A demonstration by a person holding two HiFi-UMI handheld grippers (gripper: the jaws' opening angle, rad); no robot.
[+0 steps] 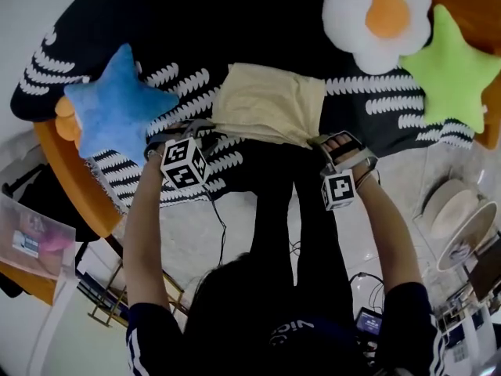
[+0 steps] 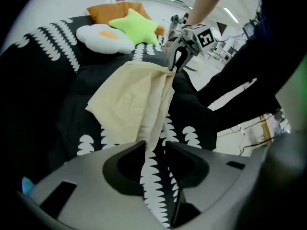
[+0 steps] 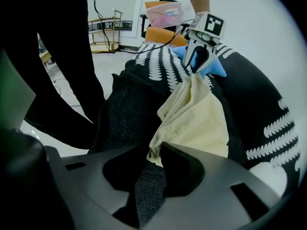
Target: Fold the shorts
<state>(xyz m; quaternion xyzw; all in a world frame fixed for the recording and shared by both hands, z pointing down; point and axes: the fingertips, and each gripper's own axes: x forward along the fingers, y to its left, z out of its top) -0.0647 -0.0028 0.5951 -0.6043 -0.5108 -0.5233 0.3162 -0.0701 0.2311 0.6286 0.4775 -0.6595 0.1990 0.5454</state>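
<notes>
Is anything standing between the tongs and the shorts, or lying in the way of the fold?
Nothing visible does. The left tongs and the right tongs each already pinch a near corner of the pale yellow shorts. The blue star pillow and the fried-egg pillow lie on the blanket, apart from the cloth.

Left arm (image 1: 145, 233): bare forearm stretched forward, tool aimed steeply down.
Left tongs (image 2: 154, 146): jaws nearly together, pinching a corner of the shorts (image 2: 134, 99).
Right arm (image 1: 389, 233): stretched forward alongside the left.
Right tongs (image 3: 154, 150): jaws nearly together, pinching another corner.
Spacing: tongs apart, side by side.
</notes>
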